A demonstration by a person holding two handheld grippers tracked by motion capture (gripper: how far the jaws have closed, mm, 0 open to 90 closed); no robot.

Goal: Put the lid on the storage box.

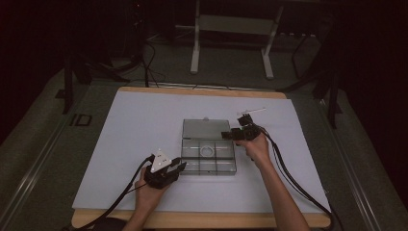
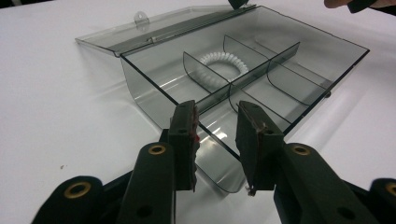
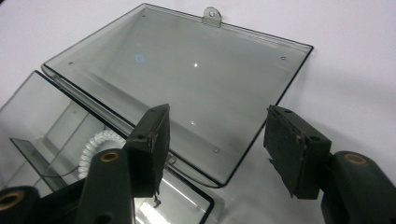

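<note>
Clear box (image 1: pixel 209 159) sits in the middle of the white table (image 1: pixel 125 125), its lid (image 1: pixel 206 128) lying open flat on the far side. Left gripper (image 1: pixel 179 166) is at the near left corner, jaws open around the wall, not squeezing. A white coil ring (image 1: pixel 209 151) lies in a middle compartment. Right gripper (image 1: pixel 227 135) waits at the lid's right edge, jaws open and empty.
</note>
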